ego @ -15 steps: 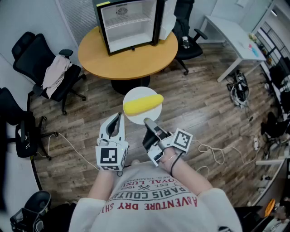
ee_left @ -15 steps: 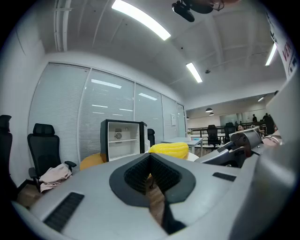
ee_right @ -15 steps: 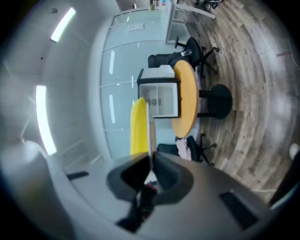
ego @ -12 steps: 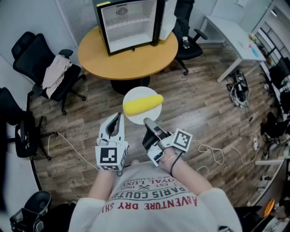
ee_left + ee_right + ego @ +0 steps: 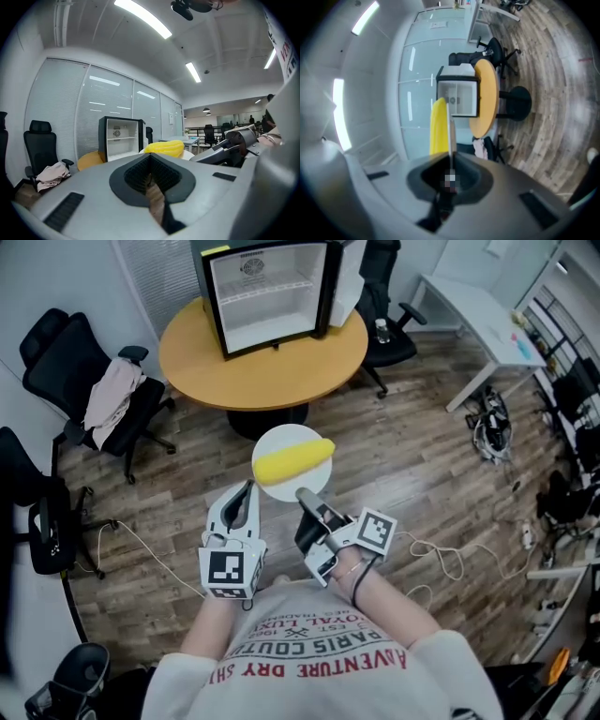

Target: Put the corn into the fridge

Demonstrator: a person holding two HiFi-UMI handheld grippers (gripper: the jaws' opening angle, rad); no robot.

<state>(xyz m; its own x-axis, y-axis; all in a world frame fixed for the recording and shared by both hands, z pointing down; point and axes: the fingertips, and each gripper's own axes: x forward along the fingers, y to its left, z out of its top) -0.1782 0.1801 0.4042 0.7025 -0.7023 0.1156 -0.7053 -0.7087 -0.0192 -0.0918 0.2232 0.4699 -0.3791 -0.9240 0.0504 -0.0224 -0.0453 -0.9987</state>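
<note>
The right gripper (image 5: 303,492) clamps the plate (image 5: 279,435) by its rim; the left gripper (image 5: 247,486) is closed and empty. The loose corn (image 5: 293,460) could roll off if the plate tilts on the way to the fridge (image 5: 267,292) at 12 o'clock.

Ahead of the left tongs (image 5: 247,487), a round yellow worktop (image 5: 281,371) stands on wood-plank floor (image 5: 422,456); black office chairs (image 5: 70,352) sit further left.

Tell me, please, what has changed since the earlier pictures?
Nothing was taken or let go; only the view shifts slightly. The right gripper still clamps the plate with the corn on it, the left gripper stays shut and empty, and the fridge stands open on the table.
</note>
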